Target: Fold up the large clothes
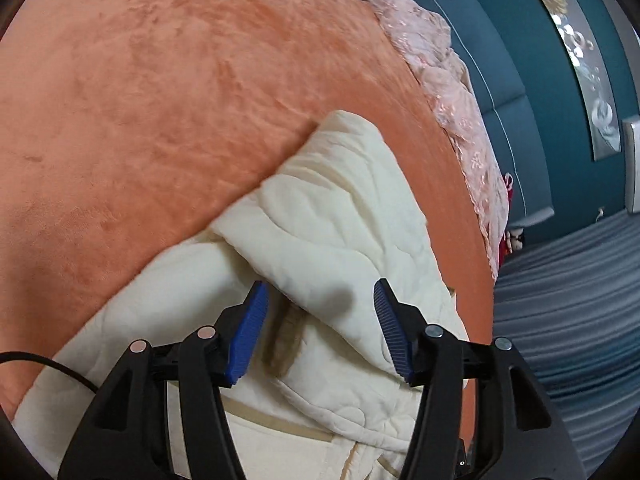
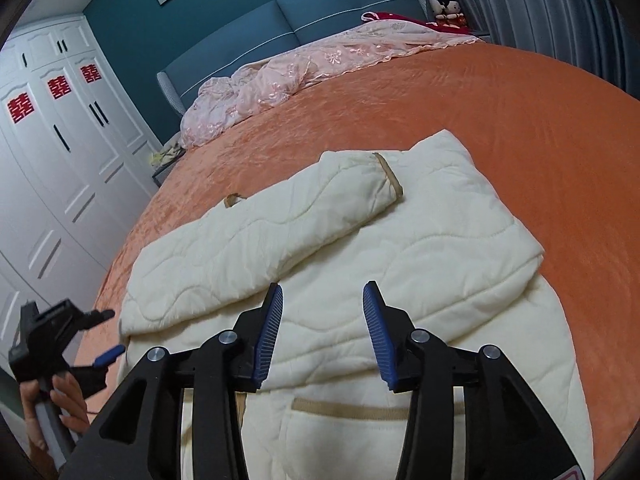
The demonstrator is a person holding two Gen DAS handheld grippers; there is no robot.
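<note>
two sleeves across cream jacket (image 2: 420,248)

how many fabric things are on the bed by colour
cream quilted jacket: 1
orange plush bedspread: 1
pink lace coverlet: 1
red cloth by the headboard: 1
total: 4

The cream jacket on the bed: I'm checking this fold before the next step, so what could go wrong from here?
1. The sleeve folded across the jacket lies loose with nothing pinning it, and both grippers stand open above the fabric, so it may slide back out when the body is lifted.
2. The padding looks thick, so the left gripper might pinch only the top layer and leave the fold uneven.
3. The plush orange bedspread could drag at the fabric.
</note>
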